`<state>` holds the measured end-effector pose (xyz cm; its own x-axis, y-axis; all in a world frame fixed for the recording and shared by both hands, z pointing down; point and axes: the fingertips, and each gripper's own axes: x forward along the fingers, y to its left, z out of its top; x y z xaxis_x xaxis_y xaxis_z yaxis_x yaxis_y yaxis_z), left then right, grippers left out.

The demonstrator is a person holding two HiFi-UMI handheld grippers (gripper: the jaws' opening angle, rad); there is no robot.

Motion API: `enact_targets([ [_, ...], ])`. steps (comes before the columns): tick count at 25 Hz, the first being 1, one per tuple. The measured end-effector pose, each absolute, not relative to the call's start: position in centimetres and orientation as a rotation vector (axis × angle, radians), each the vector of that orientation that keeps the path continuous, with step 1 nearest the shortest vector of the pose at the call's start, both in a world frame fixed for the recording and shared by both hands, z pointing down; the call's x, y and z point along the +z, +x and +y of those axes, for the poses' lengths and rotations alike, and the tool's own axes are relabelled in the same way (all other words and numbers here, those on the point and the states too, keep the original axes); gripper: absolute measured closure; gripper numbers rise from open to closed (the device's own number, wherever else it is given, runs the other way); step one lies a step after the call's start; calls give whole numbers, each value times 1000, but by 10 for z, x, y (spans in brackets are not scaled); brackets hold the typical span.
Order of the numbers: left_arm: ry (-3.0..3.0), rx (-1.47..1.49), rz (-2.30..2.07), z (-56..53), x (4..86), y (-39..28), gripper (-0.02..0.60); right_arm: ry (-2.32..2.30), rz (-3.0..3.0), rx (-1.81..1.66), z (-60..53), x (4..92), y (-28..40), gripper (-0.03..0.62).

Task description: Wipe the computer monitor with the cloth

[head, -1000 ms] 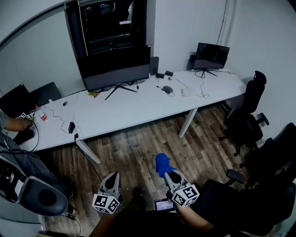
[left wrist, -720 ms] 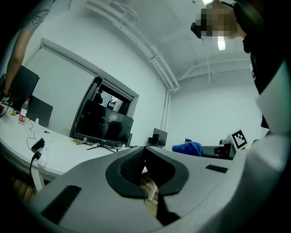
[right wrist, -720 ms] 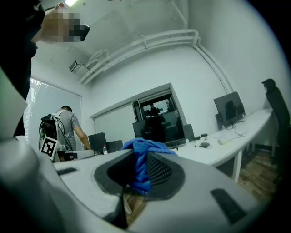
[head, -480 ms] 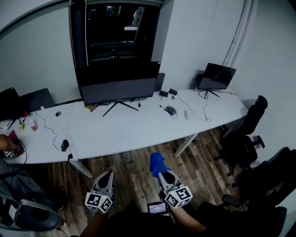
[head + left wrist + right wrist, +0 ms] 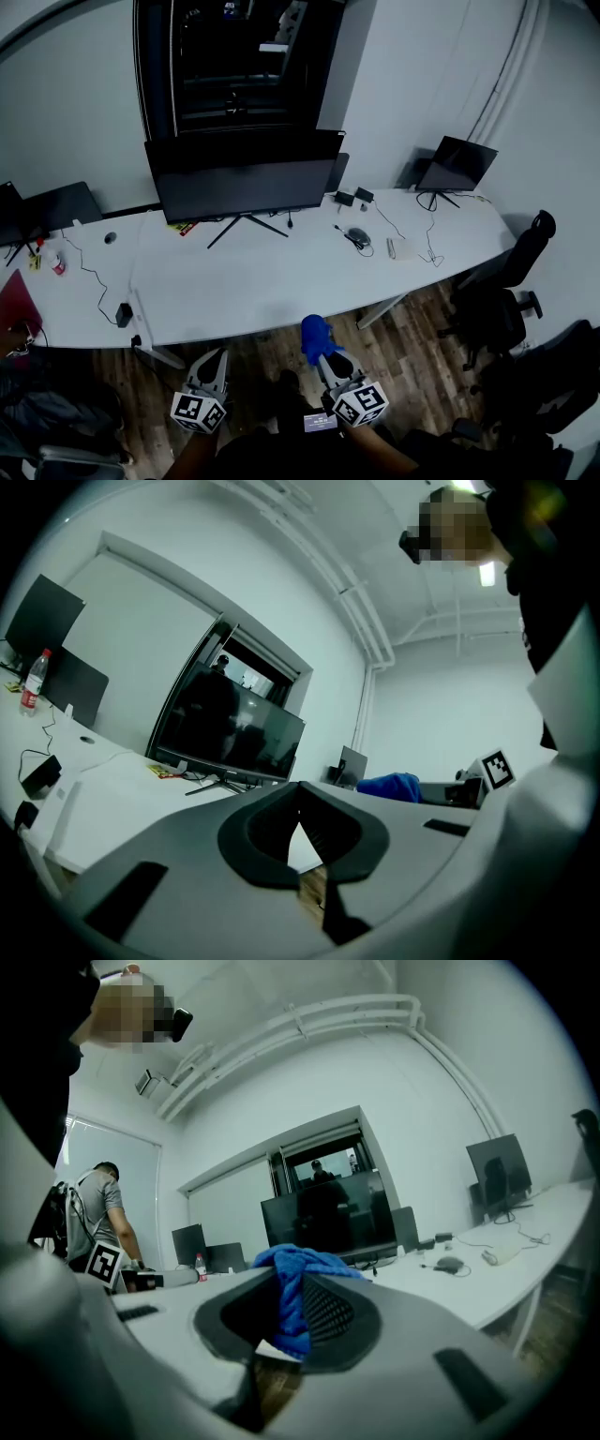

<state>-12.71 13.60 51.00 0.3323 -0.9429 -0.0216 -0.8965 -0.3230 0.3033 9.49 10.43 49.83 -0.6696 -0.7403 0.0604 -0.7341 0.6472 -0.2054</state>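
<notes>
The large dark monitor [image 5: 239,183] stands on its stand at the back of the long white desk [image 5: 272,281]; it also shows ahead in the left gripper view [image 5: 230,738] and the right gripper view [image 5: 328,1208]. My right gripper [image 5: 322,352] is shut on a blue cloth [image 5: 314,336], which bunches up out of the jaws [image 5: 289,1293], just short of the desk's front edge. My left gripper [image 5: 217,359] hangs beside it over the wood floor, jaws closed with nothing in them [image 5: 300,816]. Both are well short of the monitor.
A smaller monitor [image 5: 459,161] sits at the desk's right end, with a mouse and cables [image 5: 361,234] near it. Black office chairs [image 5: 502,300] stand to the right. A bottle [image 5: 58,264] and dark screens [image 5: 56,202] are at the left. A person [image 5: 98,1213] stands at the left.
The view has closed in on the desk and tilted up; the monitor looks larger and more central. Both grippers sit nearer the desk's front edge. The right one still grips the cloth.
</notes>
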Motion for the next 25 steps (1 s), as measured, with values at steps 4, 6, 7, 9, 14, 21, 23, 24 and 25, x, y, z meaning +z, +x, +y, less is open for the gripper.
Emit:
enact_targets([
  [4,2319,-269,-1715,95,511,-135,588,-1189,2842,-358,53,504,82,531],
  [6,2302,-267,-1747,72,507,-139,588,-1143,2852,-374,23,504,74,532],
  [7,2296,-268,-1765,59,501,-141,588,-1115,2857,-380,7,501,71,531],
  [9,2292,-245,-1800,35,492,-144,588,-1053,2870,-379,-22,493,63,531],
  [14,2246,-189,-1906,-22,482,-154,588,-890,2940,-317,-89,481,45,533],
  [21,2159,-189,-2047,-80,459,-178,588,-679,3023,-180,-158,465,12,531],
  [23,2139,-194,-2075,-92,453,-187,588,-608,3053,-98,-172,459,0,531],
  [24,2128,-196,-2089,-97,450,-192,588,-571,3069,-57,-178,456,-7,531],
  [25,2117,-195,-2101,-101,447,-196,588,-533,3075,-23,-183,449,-15,531],
])
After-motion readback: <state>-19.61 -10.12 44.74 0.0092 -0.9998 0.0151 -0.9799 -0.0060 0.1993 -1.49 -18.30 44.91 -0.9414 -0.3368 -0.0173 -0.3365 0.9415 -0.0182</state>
